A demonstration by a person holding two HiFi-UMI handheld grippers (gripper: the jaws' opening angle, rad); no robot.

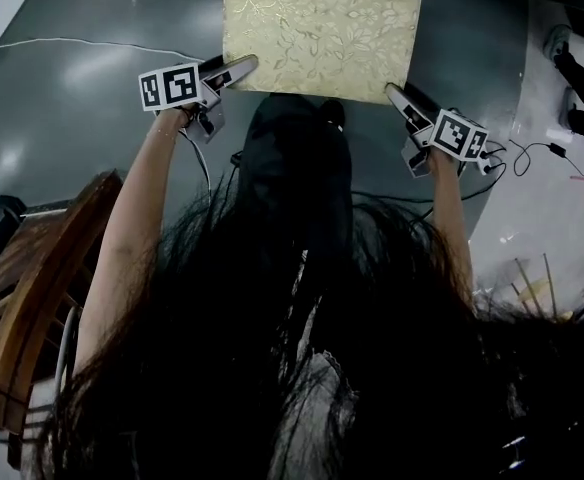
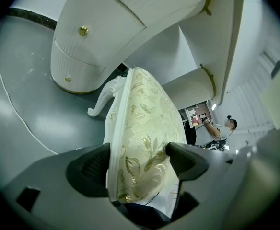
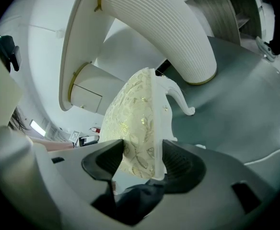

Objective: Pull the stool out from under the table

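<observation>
The stool (image 1: 317, 33) stands on the grey floor (image 1: 82, 78), close before the white pedestal table (image 2: 106, 28). The left gripper (image 1: 240, 66) and the right gripper (image 1: 396, 92) each clamp a near corner of its seat. It is better to pull both evenly and slowly, so that it slides straight without twisting.

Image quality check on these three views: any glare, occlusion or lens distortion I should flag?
Head view: hair blocks the lower half; soft glare patches on the grey floor. Left gripper view: strong fisheye, black corners, the white table base bows; stool between the left tongs is sharp. Right gripper view: same fisheye; stool edge in the right tongs is sharp too.
</observation>
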